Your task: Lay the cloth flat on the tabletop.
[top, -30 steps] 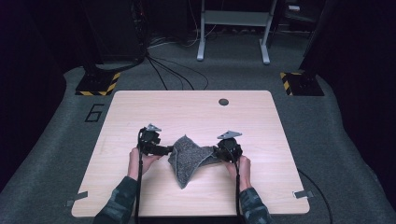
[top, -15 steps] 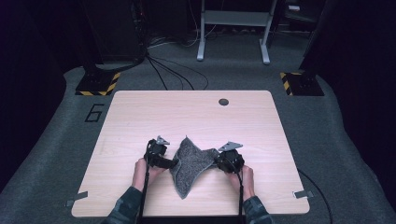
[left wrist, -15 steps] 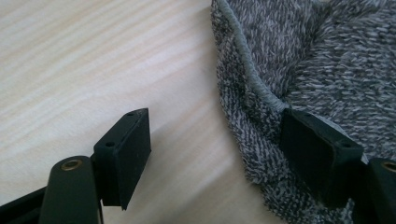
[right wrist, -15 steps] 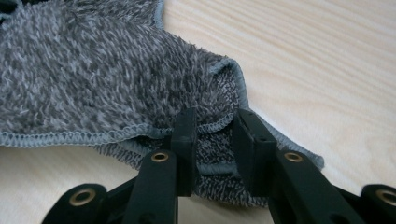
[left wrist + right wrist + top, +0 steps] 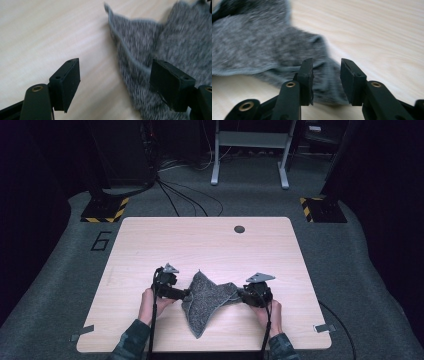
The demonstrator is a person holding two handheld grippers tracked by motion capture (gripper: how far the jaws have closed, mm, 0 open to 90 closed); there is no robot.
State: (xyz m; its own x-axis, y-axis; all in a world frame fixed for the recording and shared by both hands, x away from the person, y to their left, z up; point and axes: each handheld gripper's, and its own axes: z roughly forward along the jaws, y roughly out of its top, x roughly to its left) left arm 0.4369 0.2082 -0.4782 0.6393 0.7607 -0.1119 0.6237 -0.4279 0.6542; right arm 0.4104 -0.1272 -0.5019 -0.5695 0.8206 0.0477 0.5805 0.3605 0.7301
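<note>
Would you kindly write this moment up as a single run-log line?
left gripper: open, at edge of grey cloth | right gripper: jaws just opening, cloth corner between them, unpinched | cloth: rumpled on table

I have bare table beyond and to both sides; only the cloth, lying between my grippers, blocks a straight pass across.
</note>
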